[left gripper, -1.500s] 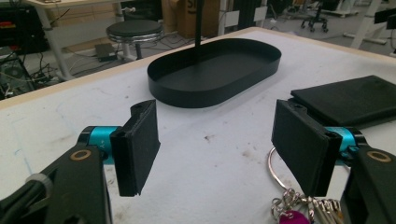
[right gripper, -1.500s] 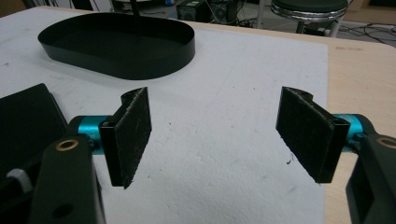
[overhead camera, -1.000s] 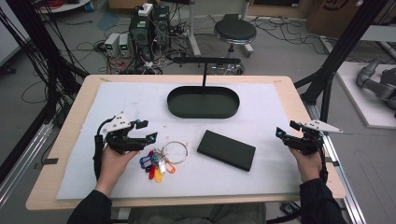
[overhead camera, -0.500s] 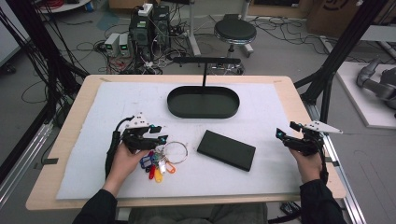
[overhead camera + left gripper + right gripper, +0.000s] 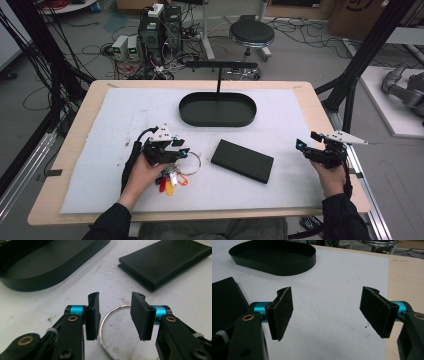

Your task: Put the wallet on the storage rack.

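So the left gripper (image 5: 115, 315) is down over the key ring (image 5: 106, 326), jaws partly open with the ring's arc running between them; nothing pinched yet as far as I can tell, there's a gap on both sides of the wire. In the high view the ring (image 5: 192, 161) lies on the white mat (image 5: 120, 120) just left of the black wallet (image 5: 242, 161), with the coloured key tags (image 5: 171, 179) tucked under the hand; the oval tray (image 5: 217, 109) sits well apart, further back.

Looks to me like the reach is finished and it's the grasp step now; next move would be to close on the ring wire, and since it's thin and flat on the mat the pads need to go low enough to catch it rather than skate over; I'd guess the tray is the destination, but that's just a guess.

Right gripper (image 5: 327, 312) hovers wide open over bare mat near the right edge; holding nothing, just waiting.
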Tool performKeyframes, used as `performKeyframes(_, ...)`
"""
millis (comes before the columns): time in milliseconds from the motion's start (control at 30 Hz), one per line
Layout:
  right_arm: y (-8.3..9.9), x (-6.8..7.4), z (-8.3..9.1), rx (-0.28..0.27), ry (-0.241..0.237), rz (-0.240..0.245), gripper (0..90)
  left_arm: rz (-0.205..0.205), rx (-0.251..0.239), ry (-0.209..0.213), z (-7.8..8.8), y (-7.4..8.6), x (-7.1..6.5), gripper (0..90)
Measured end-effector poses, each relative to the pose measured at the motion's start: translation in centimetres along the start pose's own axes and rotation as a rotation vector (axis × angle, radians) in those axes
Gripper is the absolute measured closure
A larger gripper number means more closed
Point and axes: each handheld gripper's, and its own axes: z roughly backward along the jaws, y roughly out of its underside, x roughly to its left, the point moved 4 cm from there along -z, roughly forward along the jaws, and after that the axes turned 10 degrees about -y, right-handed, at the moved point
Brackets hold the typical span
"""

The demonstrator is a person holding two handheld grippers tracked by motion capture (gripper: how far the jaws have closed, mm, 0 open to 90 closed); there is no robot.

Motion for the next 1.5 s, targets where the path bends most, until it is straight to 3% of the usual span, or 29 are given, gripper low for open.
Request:
performKeyframes(300, 0.3, -0.1, 0.7, -0.003, 0.007, -0.004, 27.2, -0.055, 0.024, 0.084, -2.1, -1.4, -3.1, 59.3)
performKeyframes(533, 0.4, -0.2, 1.1, -0.01, 0.012, -0.012, 27.2, -0.101, 0.049, 0.116, -3.4, -1.7, -4.6, 57.4)
performKeyframes(833, 0.4, -0.2, 1.2, -0.016, 0.012, -0.01, 27.2, -0.274, 0.052, 0.088, -4.8, -2.7, -6.7, 52.2)
performKeyframes(900, 0.4, -0.2, 1.2, -0.014, 0.012, -0.012, 27.2, -0.29, 0.053, 0.085, -5.0, -2.7, -6.9, 51.8)
performKeyframes(1000, 0.4, -0.2, 1.2, -0.013, 0.01, -0.014, 27.2, -0.374, 0.084, 0.049, -5.9, -2.4, -7.4, 50.1)
performKeyframes(1033, 0.4, -0.2, 1.2, -0.013, 0.01, -0.014, 27.2, -0.374, 0.084, 0.049, -5.9, -2.4, -7.4, 49.4)
performKeyframes(1133, 0.4, -0.2, 1.2, -0.013, 0.007, -0.014, 27.2, -0.446, 0.113, 0.027, -6.7, -2.1, -7.8, 48.8)
performKeyframes(1200, 0.4, -0.2, 1.2, -0.016, 0.008, -0.012, 27.2, -0.461, 0.121, 0.02, -6.8, -2.1, -7.9, 50.4)
performKeyframes(1367, 0.5, -0.2, 1.2, -0.014, 0.003, -0.019, 27.2, -0.506, 0.114, 0.012, -6.5, -2.1, -7.8, 66.6)
performKeyframes(1400, 0.4, -0.2, 1.2, -0.016, 0.001, -0.01, 27.2, -0.546, 0.104, 0.01, -6.3, -2.2, -8.0, 69.8)
performKeyframes(1500, 0.4, 0.1, 1.2, -0.02, -0.014, -0.01, 27.2, -0.541, 0.081, 0.032, -6.1, -2.4, -8.3, 75.5)
